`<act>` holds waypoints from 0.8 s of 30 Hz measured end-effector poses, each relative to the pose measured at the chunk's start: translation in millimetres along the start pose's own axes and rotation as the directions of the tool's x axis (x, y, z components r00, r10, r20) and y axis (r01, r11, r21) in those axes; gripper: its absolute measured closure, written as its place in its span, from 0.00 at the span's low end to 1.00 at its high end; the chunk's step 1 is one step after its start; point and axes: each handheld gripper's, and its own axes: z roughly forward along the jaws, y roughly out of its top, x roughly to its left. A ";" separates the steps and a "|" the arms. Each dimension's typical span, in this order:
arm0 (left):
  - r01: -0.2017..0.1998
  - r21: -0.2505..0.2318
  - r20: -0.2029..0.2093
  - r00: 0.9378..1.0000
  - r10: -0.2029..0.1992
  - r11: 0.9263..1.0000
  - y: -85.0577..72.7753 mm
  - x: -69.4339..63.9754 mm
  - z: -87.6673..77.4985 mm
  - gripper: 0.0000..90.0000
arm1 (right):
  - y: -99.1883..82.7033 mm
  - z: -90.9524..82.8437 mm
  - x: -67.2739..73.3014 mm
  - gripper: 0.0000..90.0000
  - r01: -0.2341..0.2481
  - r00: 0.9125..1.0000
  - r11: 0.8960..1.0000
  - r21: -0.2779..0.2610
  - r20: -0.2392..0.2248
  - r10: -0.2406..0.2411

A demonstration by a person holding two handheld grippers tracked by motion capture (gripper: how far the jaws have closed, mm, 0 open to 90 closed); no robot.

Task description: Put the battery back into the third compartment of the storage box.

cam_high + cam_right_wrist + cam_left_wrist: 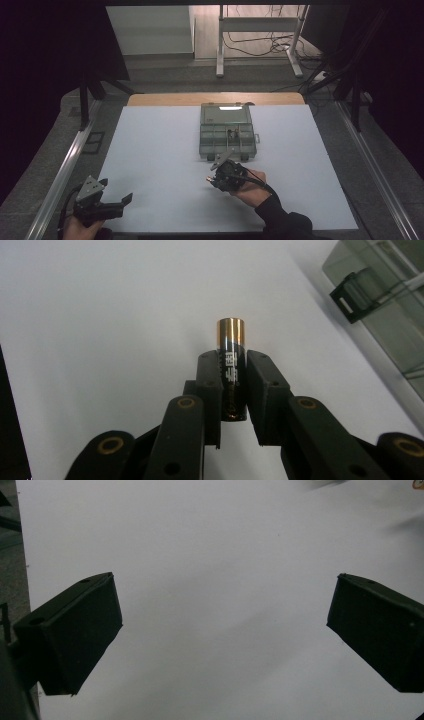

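My right gripper (233, 360) is shut on a black AA battery (231, 375) with a copper-coloured end, which stands up between the jaws. In the high view that gripper (212, 179) hovers over the white board (160, 165), just in front of a clear plastic compartment box (227, 131) whose lid stands open. The box's corner (385, 300) and its black latch (350, 295) lie to the upper right in the right gripper view. My left gripper (125, 202) rests at the board's near left corner. Its jaws (225, 605) are spread wide over bare white surface.
Metal rails (65, 170) run along both sides of the table. A wooden strip (215, 98) borders the board's far edge. Beyond it stand white table legs (220, 45) and loose cables (265, 47) on the floor. The sides of the room are dark.
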 end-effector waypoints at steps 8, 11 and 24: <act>-0.001 0.000 0.000 1.000 0.001 1.000 0.0 0.0 0.0 0.02 | -0.8 -5.9 -8.3 0.85 -0.034 0.999 0.999 -0.021 0.014 0.034; 0.000 0.000 0.000 1.000 0.000 1.000 0.0 0.0 0.1 0.02 | -1.3 -7.5 -11.8 0.85 -0.046 0.999 0.999 -0.029 0.018 0.047; 0.000 0.002 0.001 1.000 0.000 1.000 0.1 0.1 0.5 0.02 | -1.5 -14.6 -29.9 0.85 -0.105 0.994 0.993 -0.056 0.038 0.107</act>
